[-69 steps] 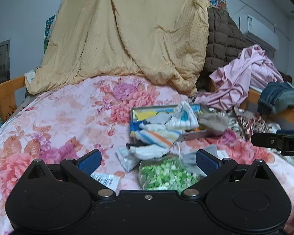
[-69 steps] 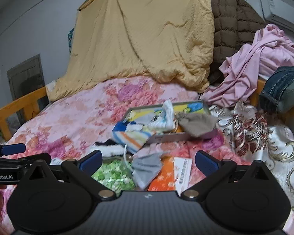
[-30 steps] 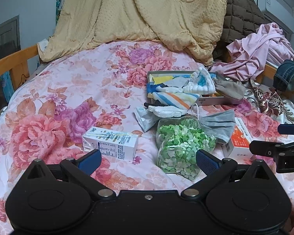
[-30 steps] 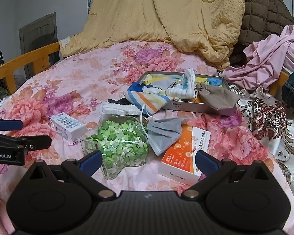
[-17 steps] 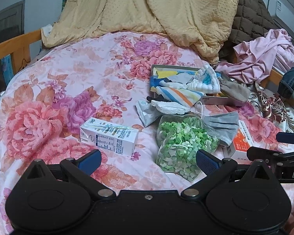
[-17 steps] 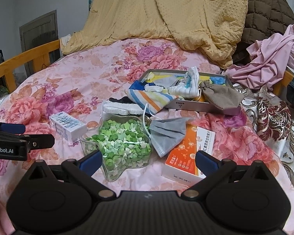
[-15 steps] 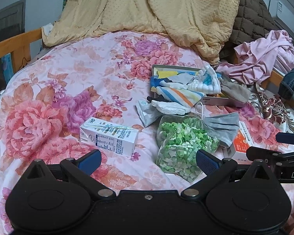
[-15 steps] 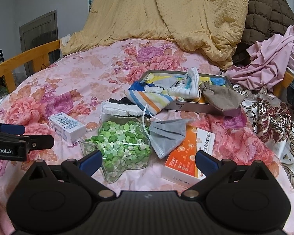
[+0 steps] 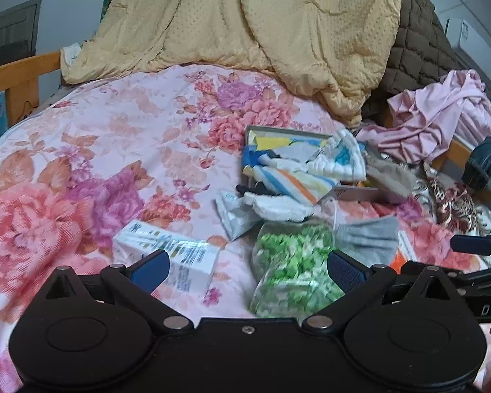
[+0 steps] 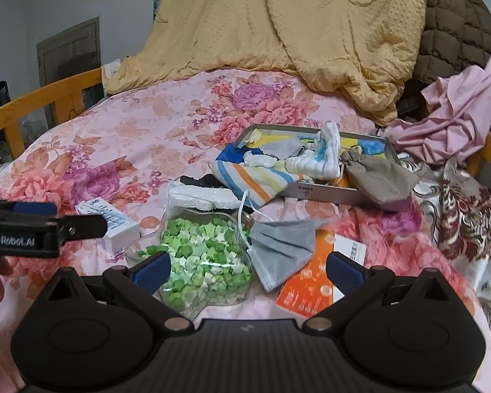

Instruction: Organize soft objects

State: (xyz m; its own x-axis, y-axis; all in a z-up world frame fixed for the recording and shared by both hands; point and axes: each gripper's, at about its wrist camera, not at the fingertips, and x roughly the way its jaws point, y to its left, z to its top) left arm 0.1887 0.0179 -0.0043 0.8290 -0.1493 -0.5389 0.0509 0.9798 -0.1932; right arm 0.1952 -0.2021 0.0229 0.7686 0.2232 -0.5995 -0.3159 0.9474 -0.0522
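Note:
A flat metal tray (image 10: 327, 193) on the floral bedspread holds a striped cloth (image 10: 255, 173), a white knitted sock (image 10: 327, 154) and a tan pouch (image 10: 379, 177). In front of it lie a white fluffy cloth (image 10: 199, 198), a grey face mask (image 10: 281, 245) and a clear bag of green paper stars (image 10: 199, 255). My right gripper (image 10: 247, 267) hovers open just short of the bag and mask, holding nothing. In the left wrist view my left gripper (image 9: 248, 267) is open and empty above a white carton (image 9: 167, 255) and the star bag (image 9: 294, 262).
An orange and white box (image 10: 314, 281) lies under the mask. A yellow quilt (image 10: 278, 32), brown quilted coat (image 10: 455, 29) and pink garment (image 10: 455, 121) pile at the back and right. Wooden bed rails (image 10: 39, 104) run along the left. A small foil packet (image 9: 232, 213) lies near the tray.
Both grippers first rose and tilted down over the bed, then eased forward and lower toward the clutter. Their fingers stayed open and nothing on the bed moved.

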